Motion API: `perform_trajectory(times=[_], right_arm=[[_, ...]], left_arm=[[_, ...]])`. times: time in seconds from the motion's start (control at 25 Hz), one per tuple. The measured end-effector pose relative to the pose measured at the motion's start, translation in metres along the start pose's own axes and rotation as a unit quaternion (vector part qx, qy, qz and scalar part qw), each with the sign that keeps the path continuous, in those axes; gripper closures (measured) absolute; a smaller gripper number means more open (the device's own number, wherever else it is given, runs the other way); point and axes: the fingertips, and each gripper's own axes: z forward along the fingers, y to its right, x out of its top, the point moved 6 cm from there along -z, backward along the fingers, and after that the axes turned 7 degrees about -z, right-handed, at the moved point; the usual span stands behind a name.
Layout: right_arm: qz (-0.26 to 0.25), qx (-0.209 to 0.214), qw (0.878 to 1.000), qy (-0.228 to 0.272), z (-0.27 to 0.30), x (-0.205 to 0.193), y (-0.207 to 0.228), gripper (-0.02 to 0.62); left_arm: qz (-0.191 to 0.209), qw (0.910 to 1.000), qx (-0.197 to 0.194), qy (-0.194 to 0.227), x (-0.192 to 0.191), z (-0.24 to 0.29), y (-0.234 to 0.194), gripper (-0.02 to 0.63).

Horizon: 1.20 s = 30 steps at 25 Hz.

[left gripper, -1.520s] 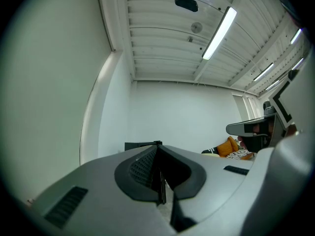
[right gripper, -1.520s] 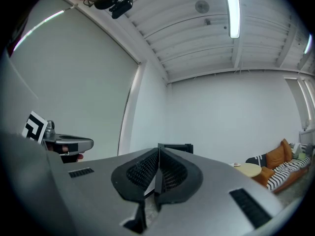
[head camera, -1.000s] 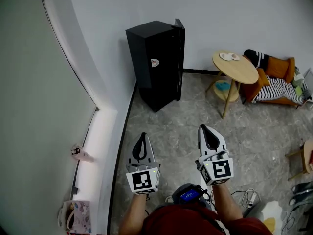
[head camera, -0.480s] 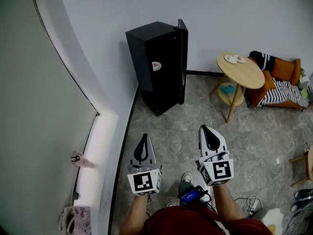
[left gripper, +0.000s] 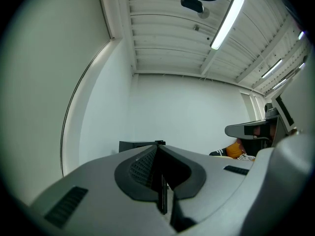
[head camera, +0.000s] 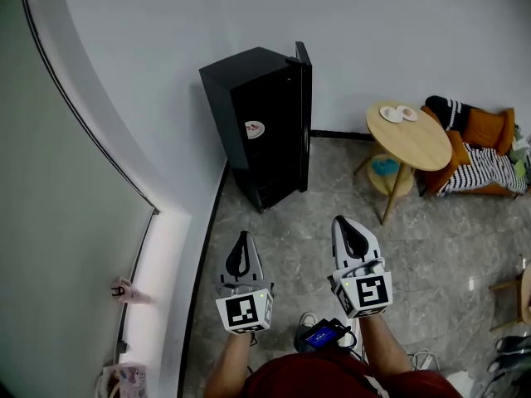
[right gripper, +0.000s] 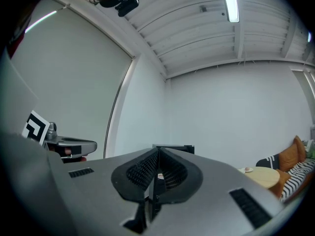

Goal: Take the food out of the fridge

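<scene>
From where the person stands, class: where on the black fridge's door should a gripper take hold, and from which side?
Grip the door by its tall near edge, coming in from the round table side. The door is the thin slab on the fridge end facing that table, with a seam against the body. No handle shows, and the hinge side cannot be told.

Fridge (head camera: 265,123): one was counted, far, against the wall.
Round table (head camera: 415,139): one was counted, far right.
Small dishes: two were counted on the table, a left dish (head camera: 388,114) and a right dish (head camera: 407,113).
Grippers: two were counted near, the left gripper (head camera: 241,236) and the right gripper (head camera: 341,221).
Blue-screened device (head camera: 319,334): one was counted, nearest.
</scene>
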Motion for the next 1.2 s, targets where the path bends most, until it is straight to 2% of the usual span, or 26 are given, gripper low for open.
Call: perform_trajectory(times=[0.16, 0.32, 0.56, 0.96, 1.2], right_arm=[[0.002, 0.000, 1.000, -0.009, 0.023, -0.009, 0.034, 0.572], [0.007, -0.008, 1.000, 0.018, 0.043, -0.015, 0.066, 0.572], [0.015, -0.006, 1.000, 0.013, 0.070, -0.027, 0.098, 0.571], [0.006, 0.013, 1.000, -0.018, 0.114, -0.042, 0.113, 0.572], [-0.008, 0.016, 1.000, -0.019, 0.156, -0.047, 0.107, 0.572]], left_arm=[[-0.004, 1.0000, -0.001, -0.002, -0.005, 0.039, 0.015, 0.592], [-0.001, 1.0000, -0.003, -0.005, -0.011, 0.074, 0.030, 0.592], [0.003, 1.0000, -0.006, -0.007, -0.017, 0.115, 0.047, 0.592], [-0.001, 0.9999, -0.005, -0.009, -0.021, 0.161, 0.043, 0.592], [-0.006, 0.9999, -0.004, -0.009, -0.028, 0.195, 0.018, 0.592]])
